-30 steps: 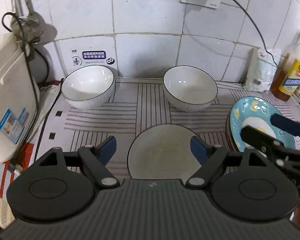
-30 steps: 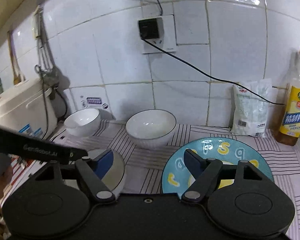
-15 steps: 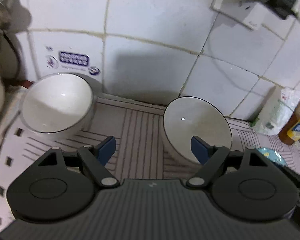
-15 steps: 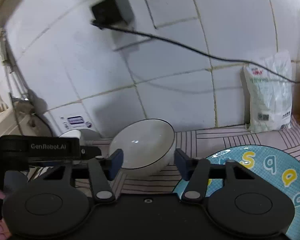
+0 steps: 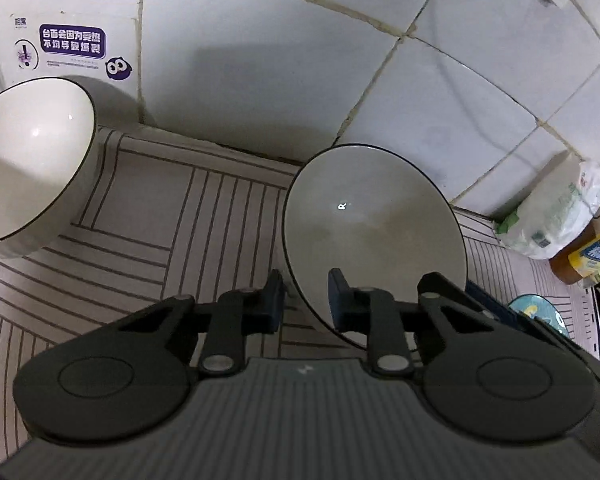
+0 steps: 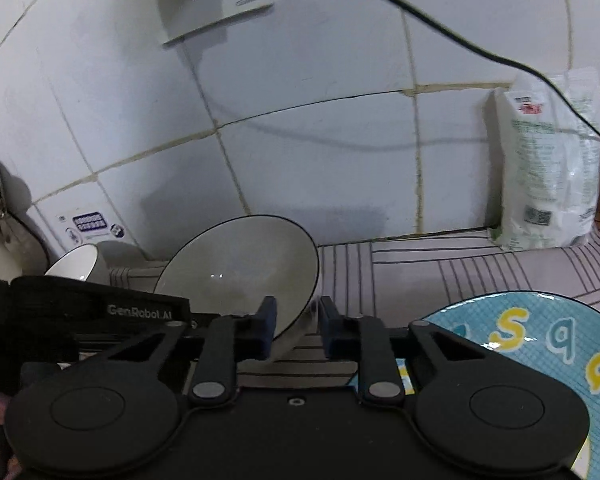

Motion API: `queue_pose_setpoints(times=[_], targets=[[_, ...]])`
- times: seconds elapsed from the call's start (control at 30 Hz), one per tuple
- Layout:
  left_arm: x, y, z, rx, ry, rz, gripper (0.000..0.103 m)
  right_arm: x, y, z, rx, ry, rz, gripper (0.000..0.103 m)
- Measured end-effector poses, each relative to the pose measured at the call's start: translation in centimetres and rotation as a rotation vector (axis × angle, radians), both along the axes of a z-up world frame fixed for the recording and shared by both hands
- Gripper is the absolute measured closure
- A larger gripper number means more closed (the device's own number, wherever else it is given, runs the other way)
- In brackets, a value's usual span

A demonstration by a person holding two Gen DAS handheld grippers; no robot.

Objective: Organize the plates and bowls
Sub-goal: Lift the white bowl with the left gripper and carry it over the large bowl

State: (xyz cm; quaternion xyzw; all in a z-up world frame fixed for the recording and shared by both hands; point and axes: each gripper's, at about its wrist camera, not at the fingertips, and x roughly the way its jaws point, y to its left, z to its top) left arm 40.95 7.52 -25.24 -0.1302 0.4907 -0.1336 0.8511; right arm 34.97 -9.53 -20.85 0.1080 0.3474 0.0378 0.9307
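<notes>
White ceramic bowl with a thin black rim sits between both pairs of fingers at once, tilted so its hollow faces the cameras, on the pale mat with dark stripes just in front of the white tiled wall. In the left wrist view the left gripper has its blue-padded fingers drawn narrow around the bowl's near-left rim, one pad outside the wall and the other inside the hollow; whether the pads actually press the ceramic I cannot tell. In the right wrist view the right gripper has its fingers drawn narrow as well, straddling the bowl's lower right rim, with the wall of the bowl passing down between the two pads; again contact is not clear. Well to the left of the left gripper's fingers stands a second white bowl with a black rim, tipped against the wall below a purple-and-white sticker. To the right of the right gripper's fingers lies a light blue plate with yellow and blue letters, close beside them. Beyond that plate, a white plastic bag with green print leans upright against the tiles, and a black cable runs across the wall from a white socket.
</notes>
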Motion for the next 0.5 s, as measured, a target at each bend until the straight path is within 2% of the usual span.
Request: queue_pose_setpoints(times=[0.17, 0.27, 0.43, 0.5], targets=[[-0.6, -0.1, -0.3, -0.008, 0.002, 0.019, 0.087, 0.5, 0.3, -0.2, -0.017, 0.015, 0.002, 0.077], [-0.9, -0.2, -0.3, 0.004, -0.005, 0.017, 0.088, 1.2, 0.3, -0.7, -0.013, 0.063, 0.005, 0.077], [-1.8, 0.3, 0.4, -0.008, -0.015, 0.020, 0.088, 1.3, 1.9, 0.0, -0.119, 0.099, 0.028, 0.077], [-2.7, 0.5, 1.2, -0.006, -0.038, 0.015, 0.088, 0.9, 1.9, 0.4, -0.107, 0.096, 0.037, 0.077]])
